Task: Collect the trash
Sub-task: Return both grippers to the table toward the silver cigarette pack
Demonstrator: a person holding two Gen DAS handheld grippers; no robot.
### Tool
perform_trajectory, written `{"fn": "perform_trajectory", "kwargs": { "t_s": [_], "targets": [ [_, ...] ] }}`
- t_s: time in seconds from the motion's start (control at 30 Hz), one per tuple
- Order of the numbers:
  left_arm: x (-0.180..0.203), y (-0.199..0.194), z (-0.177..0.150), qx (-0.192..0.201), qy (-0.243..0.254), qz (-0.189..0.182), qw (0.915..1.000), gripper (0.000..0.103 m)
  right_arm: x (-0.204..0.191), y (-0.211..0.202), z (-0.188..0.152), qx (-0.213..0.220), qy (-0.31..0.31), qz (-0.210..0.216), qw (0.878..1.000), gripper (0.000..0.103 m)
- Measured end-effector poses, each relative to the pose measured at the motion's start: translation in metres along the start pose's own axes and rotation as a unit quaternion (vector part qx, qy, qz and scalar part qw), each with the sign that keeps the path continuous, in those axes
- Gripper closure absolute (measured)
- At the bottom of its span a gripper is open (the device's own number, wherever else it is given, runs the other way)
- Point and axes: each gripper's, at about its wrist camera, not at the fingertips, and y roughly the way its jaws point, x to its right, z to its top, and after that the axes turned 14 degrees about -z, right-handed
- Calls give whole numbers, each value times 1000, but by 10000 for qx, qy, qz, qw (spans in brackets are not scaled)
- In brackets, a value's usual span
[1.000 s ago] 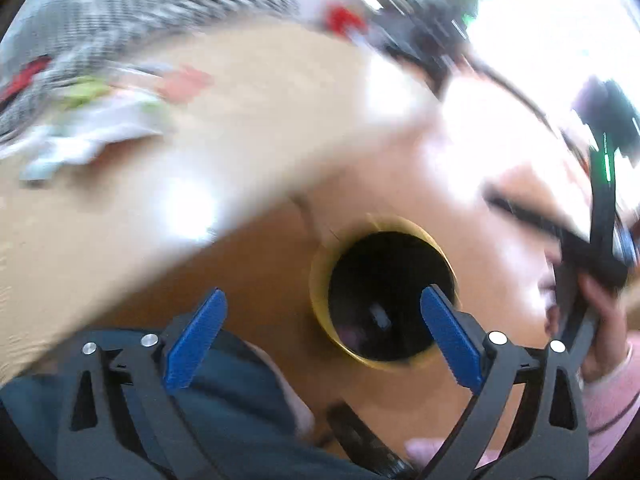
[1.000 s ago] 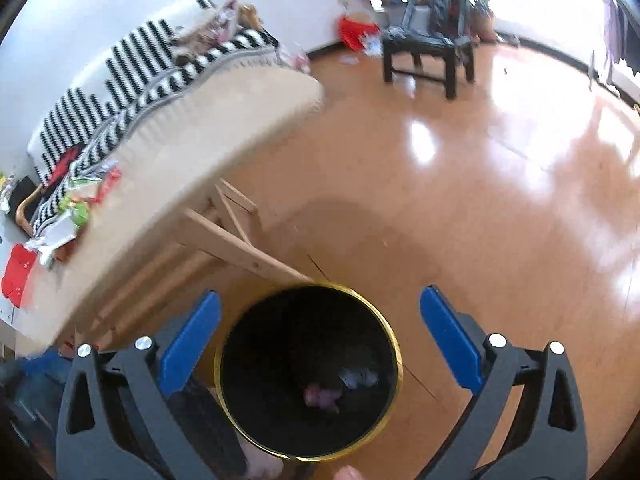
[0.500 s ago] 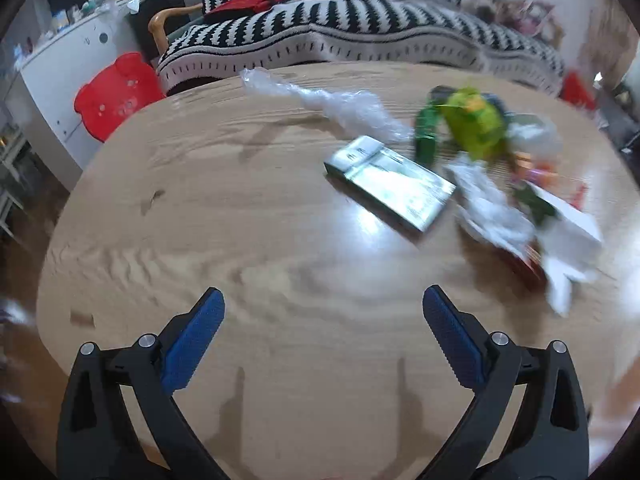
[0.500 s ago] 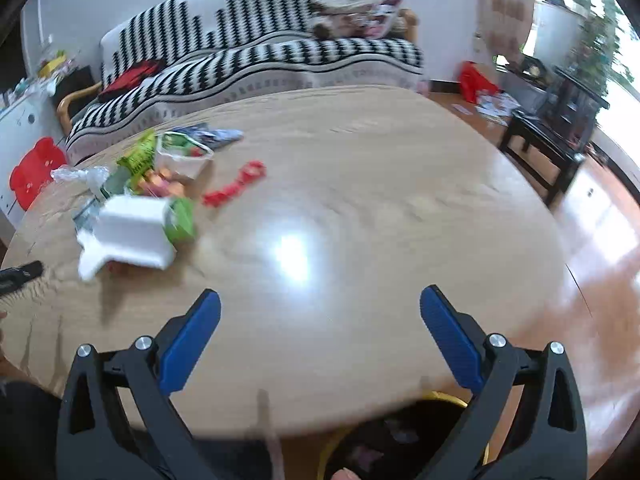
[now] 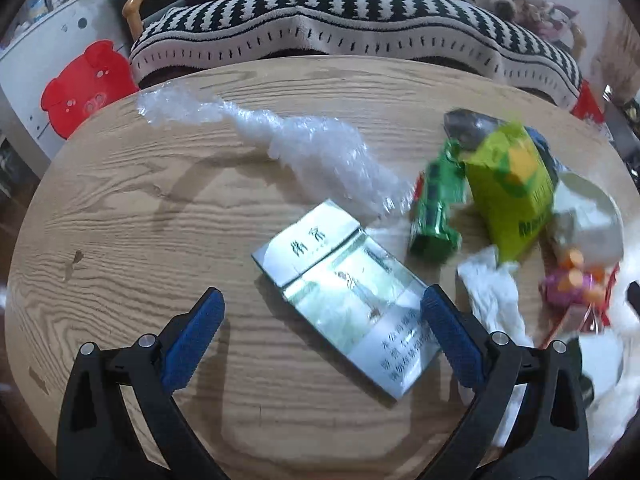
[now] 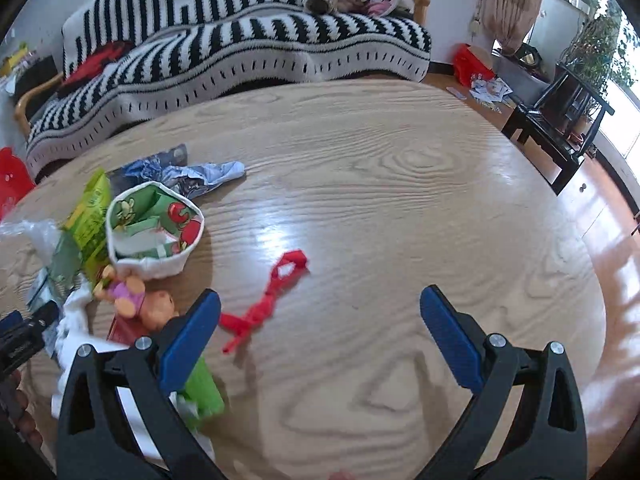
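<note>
Trash lies on the round wooden table in a loose heap, and both grippers hang above it with the jaws wide open and nothing between them. Under the left gripper is a flat silver-white carton with printed characters; its near corner is close to the right blue pad, but touching cannot be told. Beyond the carton a long piece of clear plastic wrap stretches to the far left. To the right of it stand a green wrapper and a yellow-green box, then crumpled white paper. The right gripper is over bare wood, with a red ribbon just beside its left pad. Farther left are a white paper cup lying tilted, a small pink and orange toy, and a crumpled blue wrapper. Behind the table is a black and white striped sofa
</note>
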Motion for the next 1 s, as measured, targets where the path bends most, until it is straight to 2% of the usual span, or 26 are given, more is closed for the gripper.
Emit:
{"fn": "perform_trajectory", "kwargs": {
  "t_s": [0.2,0.4,0.77,0.9,1.0],
  "targets": [
    [-4,-1,-2,-35,158,-73,9998,6,-24,21,-3,-104,-285,-90,9995,7],
    [-26,-6,-10,-176,242,-405,9987,6,-22,29,-7,-132,-144,35,9998,6],
    [-69,-29,-26,-212,433,-345,9982,6,-11,26,-23,-87,-84,233,9997,6],
    [-74,-45,-24,55,250,-561,9981,6,-11,26,-25,-33,-71,234,9997,6],
    [-69,-40,-20,48,30,-678,9977,6,-11,25,-27,12,-47,229,9997,6]
  ]
}}
